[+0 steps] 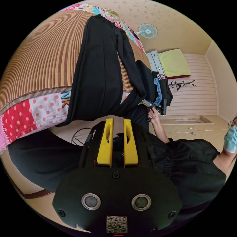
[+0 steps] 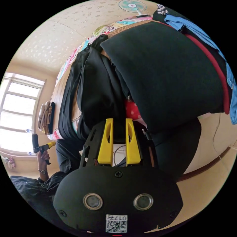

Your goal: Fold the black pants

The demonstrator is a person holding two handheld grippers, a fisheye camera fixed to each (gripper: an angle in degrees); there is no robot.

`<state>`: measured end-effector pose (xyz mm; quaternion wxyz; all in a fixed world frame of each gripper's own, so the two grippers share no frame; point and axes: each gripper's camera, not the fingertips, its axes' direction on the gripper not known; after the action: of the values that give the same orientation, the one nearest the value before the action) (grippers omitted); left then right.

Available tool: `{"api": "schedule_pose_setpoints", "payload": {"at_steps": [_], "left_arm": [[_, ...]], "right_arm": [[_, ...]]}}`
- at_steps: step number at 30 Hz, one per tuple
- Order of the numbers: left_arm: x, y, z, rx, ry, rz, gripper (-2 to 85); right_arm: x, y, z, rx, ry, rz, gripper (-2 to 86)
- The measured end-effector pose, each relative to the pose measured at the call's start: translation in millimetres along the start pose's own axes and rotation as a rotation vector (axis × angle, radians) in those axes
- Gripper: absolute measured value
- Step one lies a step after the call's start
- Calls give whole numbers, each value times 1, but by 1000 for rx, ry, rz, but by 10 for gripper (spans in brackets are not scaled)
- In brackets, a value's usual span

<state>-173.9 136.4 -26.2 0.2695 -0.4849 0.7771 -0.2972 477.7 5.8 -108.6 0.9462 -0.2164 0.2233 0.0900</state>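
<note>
Left hand-held gripper: we see its yellow jaws set narrowly apart, tips at the hanging edge of the black pants; whether they pinch the cloth we cannot tell.

Right hand-held gripper: jaws likewise narrow, dark fabric at the tips, contact unclear. In the left gripper view we also find it in a hand at the pants' far edge, too small to judge.

Black pants: spread across the striped mat on the bed, one end drooping over the patchwork quilt at the bed's side.

Pile of clothes: dark, red and blue layers, partly cut off.

Fan: on the wall.
</note>
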Motion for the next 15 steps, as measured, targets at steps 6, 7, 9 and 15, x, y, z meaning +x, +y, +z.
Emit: {"api": "schedule_pose_setpoints", "payload": {"at_steps": [6,7,9,15], "left_arm": [[6,-1,6,-30,104,127,79],[11,-4,8,-33,107,162,81],[23,-12,18,-32,69,218,87],[72,-69,99,-86,-85,399,105]], "right_arm": [[-6,-1,-12,-116,-146,-225,37],[-12,0,-24,-119,-278,-313,35],[-17,4,-43,-92,-394,-397,32],[-23,7,-75,-36,-532,-529,29]]}}
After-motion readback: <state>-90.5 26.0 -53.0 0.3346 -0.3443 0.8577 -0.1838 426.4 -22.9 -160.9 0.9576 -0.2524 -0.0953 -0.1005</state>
